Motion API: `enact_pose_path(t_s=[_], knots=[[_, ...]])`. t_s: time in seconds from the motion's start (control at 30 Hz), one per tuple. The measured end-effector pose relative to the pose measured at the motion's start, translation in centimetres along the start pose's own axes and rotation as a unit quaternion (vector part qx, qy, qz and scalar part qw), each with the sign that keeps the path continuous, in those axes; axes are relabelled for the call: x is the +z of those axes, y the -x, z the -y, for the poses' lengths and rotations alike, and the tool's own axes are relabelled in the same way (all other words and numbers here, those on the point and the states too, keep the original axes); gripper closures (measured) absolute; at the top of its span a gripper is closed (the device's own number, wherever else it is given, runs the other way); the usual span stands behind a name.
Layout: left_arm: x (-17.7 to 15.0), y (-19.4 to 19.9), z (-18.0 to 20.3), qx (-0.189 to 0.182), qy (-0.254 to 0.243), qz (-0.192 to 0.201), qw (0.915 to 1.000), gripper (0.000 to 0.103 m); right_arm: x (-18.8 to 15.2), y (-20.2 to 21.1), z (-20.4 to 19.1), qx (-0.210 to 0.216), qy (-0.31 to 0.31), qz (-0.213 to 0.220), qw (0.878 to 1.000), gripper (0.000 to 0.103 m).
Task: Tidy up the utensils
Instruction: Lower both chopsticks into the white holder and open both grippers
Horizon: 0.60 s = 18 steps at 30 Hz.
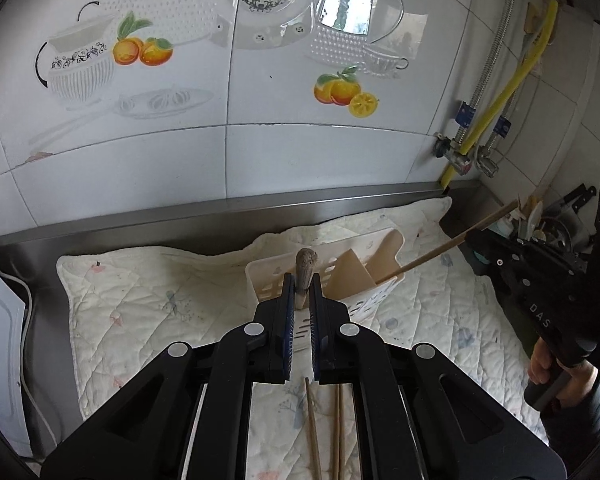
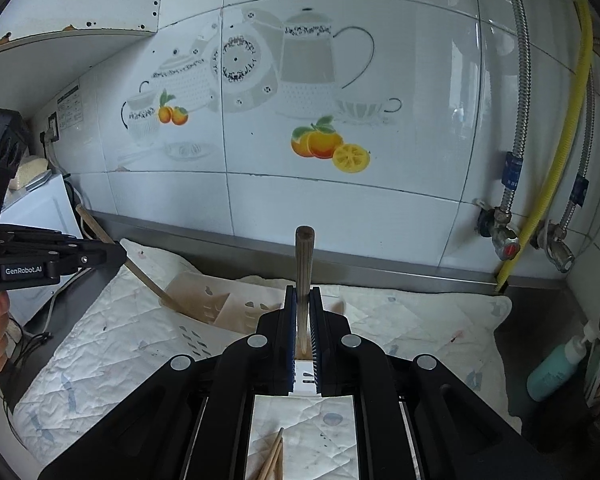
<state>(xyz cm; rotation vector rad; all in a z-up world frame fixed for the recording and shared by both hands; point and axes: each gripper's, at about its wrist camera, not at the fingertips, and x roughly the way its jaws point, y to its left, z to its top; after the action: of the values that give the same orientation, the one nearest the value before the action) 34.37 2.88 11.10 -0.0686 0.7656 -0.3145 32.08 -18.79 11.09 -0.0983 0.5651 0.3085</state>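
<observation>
clamping pale wooden chopsticks [image 1: 306, 276], both grippers' fingers [image 1: 288, 300], above slotted holder [image 1: 376, 292]

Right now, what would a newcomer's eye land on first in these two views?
Each gripper is clamped on a wooden utensil handle: the left gripper and the right gripper both hold one upright over the white slotted holder lying on the quilted mat. Behind, wall tiles show painted oranges, and loose chopsticks lie nearer the cameras.
</observation>
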Motion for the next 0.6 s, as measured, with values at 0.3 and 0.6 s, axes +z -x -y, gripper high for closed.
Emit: enact_pose_path(t_s=[0.3,0.6], knots=[[-0.3,1.5,0.3,0.001,-0.007,0.037,0.9993,0.080,-0.9,-0.2,0.5,-0.001,-0.010,0.005,1.000,0.077],[-3.9,6.6,0.7,-0.001,-0.001,0.083,0.9965,0.073,-3.4,5.4,0.4,-0.003,-0.018,0.035,0.999,0.075]])
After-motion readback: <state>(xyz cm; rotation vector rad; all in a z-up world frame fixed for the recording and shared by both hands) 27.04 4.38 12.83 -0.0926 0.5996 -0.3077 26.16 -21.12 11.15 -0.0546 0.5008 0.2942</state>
